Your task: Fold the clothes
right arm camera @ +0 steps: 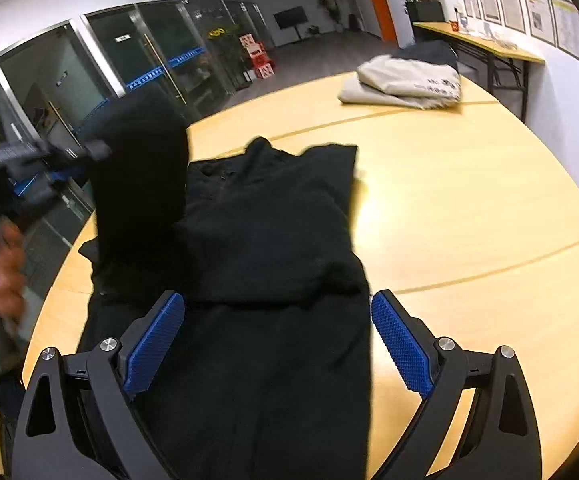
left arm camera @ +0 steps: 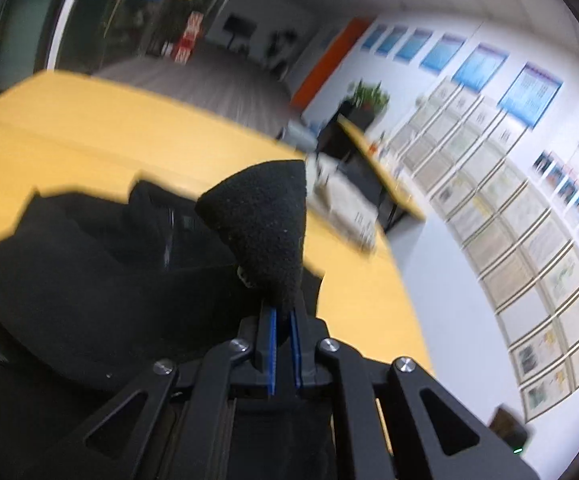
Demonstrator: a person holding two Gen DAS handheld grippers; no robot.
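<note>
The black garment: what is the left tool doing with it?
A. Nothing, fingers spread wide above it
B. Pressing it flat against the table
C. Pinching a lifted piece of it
C: the left gripper has its fingers closed on a raised piece of the black garment.

Bench: round-edged yellow wood top, crossed by thin dark seam lines. A black garment is spread on its near part, partly folded. A folded beige garment is stacked at the far edge, well apart from the black one.
</note>
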